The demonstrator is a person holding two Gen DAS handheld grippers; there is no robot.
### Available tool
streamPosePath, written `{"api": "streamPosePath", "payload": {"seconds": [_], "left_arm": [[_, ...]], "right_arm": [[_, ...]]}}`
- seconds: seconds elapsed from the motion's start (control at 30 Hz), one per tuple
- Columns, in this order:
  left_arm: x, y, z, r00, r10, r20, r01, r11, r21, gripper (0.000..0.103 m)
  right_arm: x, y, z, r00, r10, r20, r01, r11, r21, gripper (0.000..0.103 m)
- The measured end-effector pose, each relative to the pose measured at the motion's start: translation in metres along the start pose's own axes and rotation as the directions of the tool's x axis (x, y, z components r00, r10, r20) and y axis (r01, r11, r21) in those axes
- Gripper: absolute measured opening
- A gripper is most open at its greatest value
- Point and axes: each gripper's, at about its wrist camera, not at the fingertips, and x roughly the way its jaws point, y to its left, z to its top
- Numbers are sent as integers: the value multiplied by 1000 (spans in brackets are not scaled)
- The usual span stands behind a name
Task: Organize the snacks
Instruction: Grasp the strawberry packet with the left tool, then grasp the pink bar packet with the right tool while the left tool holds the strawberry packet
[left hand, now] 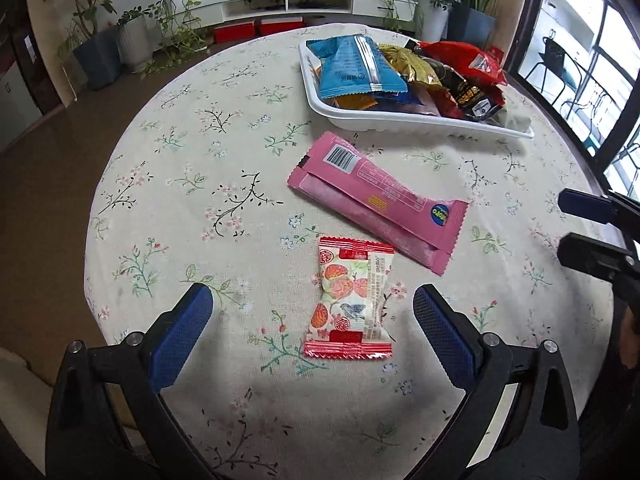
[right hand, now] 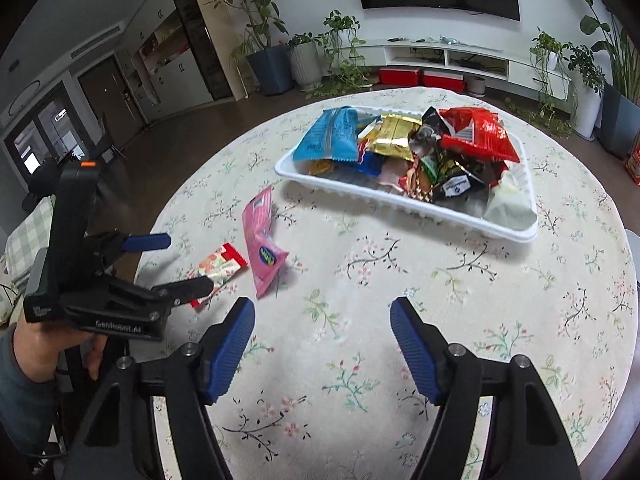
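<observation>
A small red-and-white snack packet (left hand: 348, 304) (right hand: 222, 266) lies flat on the floral tablecloth. My left gripper (left hand: 312, 294) (right hand: 188, 264) hangs over it, open wide, with a finger on each side and neither pad touching it. Just beyond lies a long pink packet (left hand: 380, 204) (right hand: 262, 240), its barcode side up. Further back, a white tray (left hand: 400, 124) (right hand: 400, 205) holds several snack packets, among them a blue, a gold and a red one. My right gripper (right hand: 323, 304) (left hand: 562, 224) is open over bare cloth to the right of both loose packets, nothing between its fingers.
The round table (left hand: 180, 200) (right hand: 440, 280) drops off at the left in the left wrist view. A hand (right hand: 44, 344) holds the left gripper. Potted plants (right hand: 276, 60) and a low white TV cabinet (right hand: 460, 56) stand across the floor.
</observation>
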Motion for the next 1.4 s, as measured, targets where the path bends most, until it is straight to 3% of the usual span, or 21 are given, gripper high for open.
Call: {"api": "streamPosePath", "payload": {"seconds": [0.1, 0.17, 0.4, 0.67, 1.03, 1.4], "left_arm": [[9, 1, 5, 1000, 7, -22, -6, 1000, 18, 96], [15, 2, 6, 999, 4, -37, -3, 1000, 24, 86], [22, -3, 12, 999, -28, -33, 30, 998, 52, 73], [19, -16, 13, 999, -49, -22, 51, 993, 104, 39], [9, -6, 4, 993, -116, -11, 116, 991, 68, 33], [-12, 25, -13, 976, -214, 45, 216, 975, -57, 33]], "right_arm": [[2, 0, -4, 1000, 4, -6, -4, 1000, 8, 73], [4, 0, -4, 1000, 6, -6, -6, 1000, 11, 73], [9, 5, -1, 1000, 6, -11, -6, 1000, -5, 72], [14, 14, 2, 1000, 0, -20, -1, 999, -39, 69], [23, 33, 15, 1000, 1, -19, -3, 995, -97, 69], [65, 63, 47, 997, 18, -72, -32, 979, -199, 63]]}}
